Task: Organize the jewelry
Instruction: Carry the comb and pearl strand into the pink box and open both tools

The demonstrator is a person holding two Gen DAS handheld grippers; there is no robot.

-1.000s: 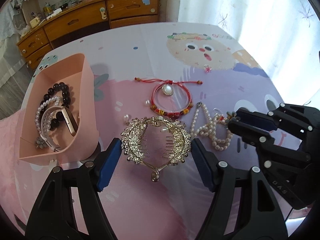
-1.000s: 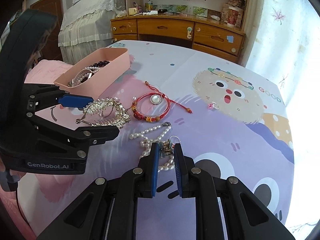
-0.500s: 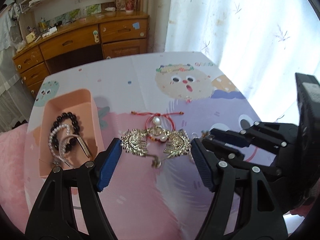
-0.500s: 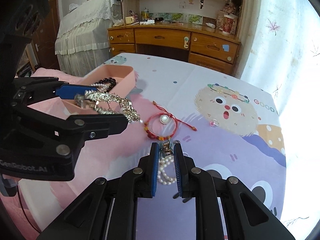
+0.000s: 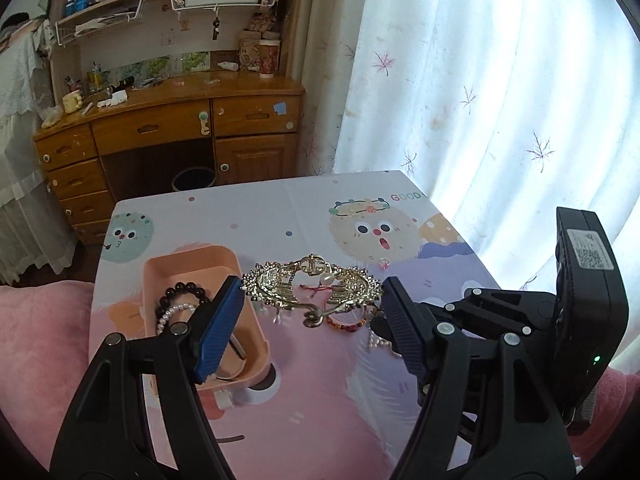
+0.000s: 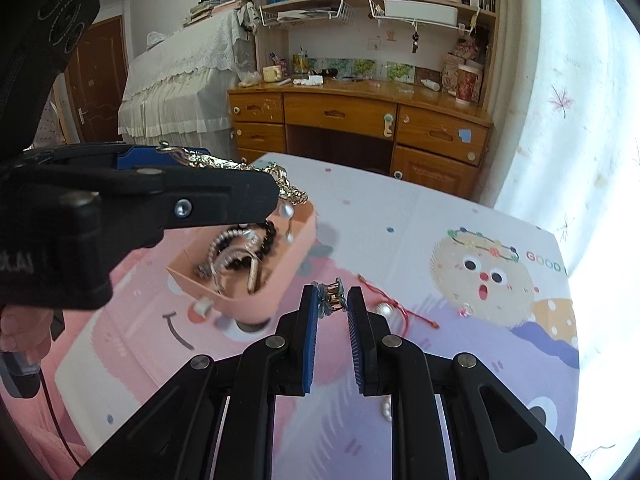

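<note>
My left gripper [image 5: 312,300] is shut on a gold tiara comb [image 5: 312,286] and holds it high above the table, just right of the pink box [image 5: 188,264]. The box holds a black bead bracelet [image 5: 182,294], a pearl bracelet and a watch. My right gripper [image 6: 332,304] is shut on a small jewelled clip [image 6: 331,298], lifted above the table. A red cord bracelet [image 6: 394,308] with a pearl lies on the table beyond it. The tiara also shows in the right wrist view [image 6: 288,192], over the box [image 6: 256,296].
A small pink ring [image 6: 464,312] lies by the cartoon face on the tablecloth [image 5: 280,208]. A pearl strand [image 6: 386,404] lies under my right gripper. A wooden desk [image 5: 168,120] and a curtain [image 5: 480,80] stand beyond the table.
Both grippers have risen well above the table. The left lifted the gold tiara off the cloth toward the pink box. The right lifted the clip away from the pearl strand.
</note>
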